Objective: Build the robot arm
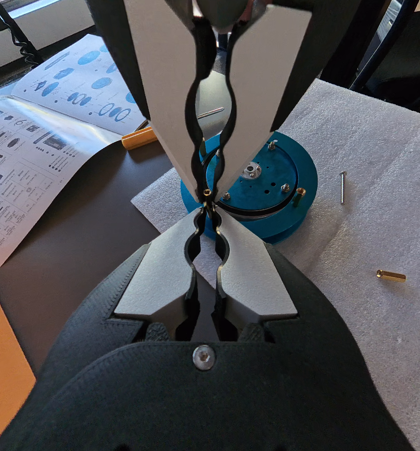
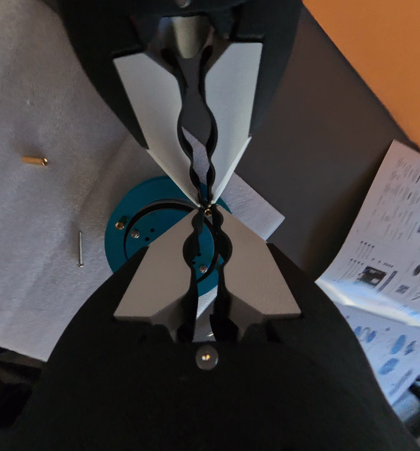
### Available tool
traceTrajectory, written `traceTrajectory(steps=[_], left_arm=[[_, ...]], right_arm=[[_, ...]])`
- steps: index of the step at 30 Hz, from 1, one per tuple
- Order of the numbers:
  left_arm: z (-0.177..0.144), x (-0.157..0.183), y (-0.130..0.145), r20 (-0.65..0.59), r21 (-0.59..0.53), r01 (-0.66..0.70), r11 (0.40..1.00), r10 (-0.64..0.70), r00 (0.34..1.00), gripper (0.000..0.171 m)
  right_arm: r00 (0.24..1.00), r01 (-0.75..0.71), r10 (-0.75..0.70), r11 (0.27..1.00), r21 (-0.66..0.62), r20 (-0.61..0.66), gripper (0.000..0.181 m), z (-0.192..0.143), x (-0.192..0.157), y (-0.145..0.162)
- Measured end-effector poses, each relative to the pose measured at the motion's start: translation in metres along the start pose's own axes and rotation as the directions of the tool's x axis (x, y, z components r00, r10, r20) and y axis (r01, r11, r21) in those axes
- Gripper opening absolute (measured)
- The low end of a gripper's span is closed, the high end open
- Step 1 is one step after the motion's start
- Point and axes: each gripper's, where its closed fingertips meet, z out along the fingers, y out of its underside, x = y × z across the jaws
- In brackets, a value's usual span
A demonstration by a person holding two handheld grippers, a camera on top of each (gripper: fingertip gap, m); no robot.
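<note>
A dark brown tabletop (image 1: 87, 239) carries a sheet of white foam padding (image 1: 350, 219), and an open printed booklet with blue and black diagrams (image 1: 45, 136) lies well off to the side of it. On the foam, near its corner, sits a round blue metal disc assembly (image 1: 301, 170) with a black ring let into its top face, a silver hub near the middle, small nuts and upright brass posts around the edge.

The left gripper (image 1: 207, 213), black-bodied with white wedge-shaped fingers and wavy black pads, reaches in from the near side in the left wrist view; the right gripper (image 1: 207, 197) comes from the opposite side, so the two sets of tips meet over the near edge of the disc. Both are clenched on one small brass hexagonal standoff (image 1: 207, 192), the right gripper's tips pinching its upper end and the left gripper's tips its lower part. The right wrist view shows the same pinch, with the right gripper (image 2: 205, 212) at the brass piece just above the disc's rim.

A yellow block (image 1: 139, 140) lies beside the booklet's edge. On the foam, apart from the disc, rest a long thin silver screw (image 1: 342, 187) and a second loose brass standoff (image 1: 391, 276) lying on its side.
</note>
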Motion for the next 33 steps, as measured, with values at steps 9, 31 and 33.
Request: traceTrajectory(steps=[9,31,33], left_arm=[[0.000,0.000,0.001,0.002,0.001,-0.001,1.000,0.001,1.000,0.000],[0.001,0.001,0.007,0.013,-0.030,-0.010,1.000,0.011,1.000,0.000],[0.000,0.002,0.006,0.005,-0.022,-0.009,1.000,0.010,1.000,0.003]], right_arm=[[0.965,-0.260,0.259,0.965,0.034,0.032,0.017,-0.001,-0.001,0.000],[0.994,-0.107,0.101,0.973,0.202,0.039,0.019,-0.015,0.005,0.005],[0.994,-0.107,0.098,0.973,0.203,0.056,0.019,-0.010,0.004,0.005]])
